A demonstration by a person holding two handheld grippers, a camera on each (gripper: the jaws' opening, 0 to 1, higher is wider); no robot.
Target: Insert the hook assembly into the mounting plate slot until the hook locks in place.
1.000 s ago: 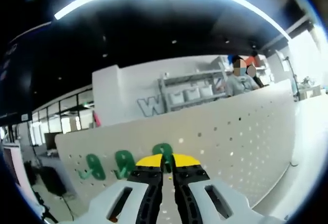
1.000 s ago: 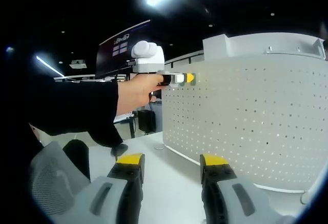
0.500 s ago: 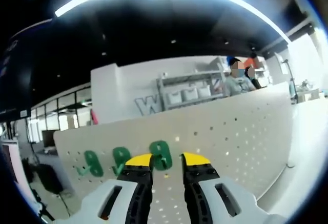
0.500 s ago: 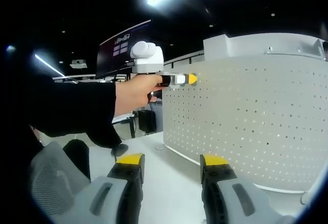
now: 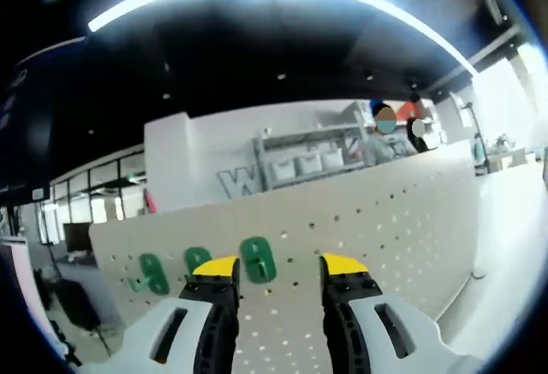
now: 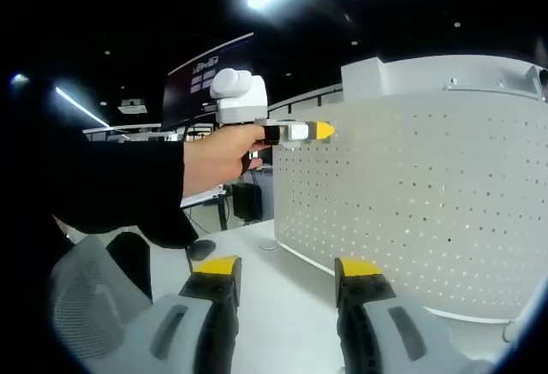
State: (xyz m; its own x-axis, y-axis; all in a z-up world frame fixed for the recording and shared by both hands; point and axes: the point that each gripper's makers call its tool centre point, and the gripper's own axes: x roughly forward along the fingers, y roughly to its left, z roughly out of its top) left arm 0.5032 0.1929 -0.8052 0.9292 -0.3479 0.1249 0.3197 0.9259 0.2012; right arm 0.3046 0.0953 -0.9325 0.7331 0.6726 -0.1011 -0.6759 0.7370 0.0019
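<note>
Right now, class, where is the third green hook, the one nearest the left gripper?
In the left gripper view, that green hook hangs on the white pegboard, rightmost of three, showing between the open left gripper tips.

Ahead of the left gripper (image 5: 280, 264), past the pegboard (image 5: 385, 228), a large block letter "W" (image 5: 233, 183) stands on the white wall (image 5: 193, 164); whatever follows it is hidden. Left of the right gripper (image 6: 286, 268), a dark screen (image 6: 201, 83) carries lettering too small to read.

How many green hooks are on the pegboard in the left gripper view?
3, in a row low on the pegboard: the left hook, the middle hook, partly behind the left claw, and the right hook between its jaws.
</note>
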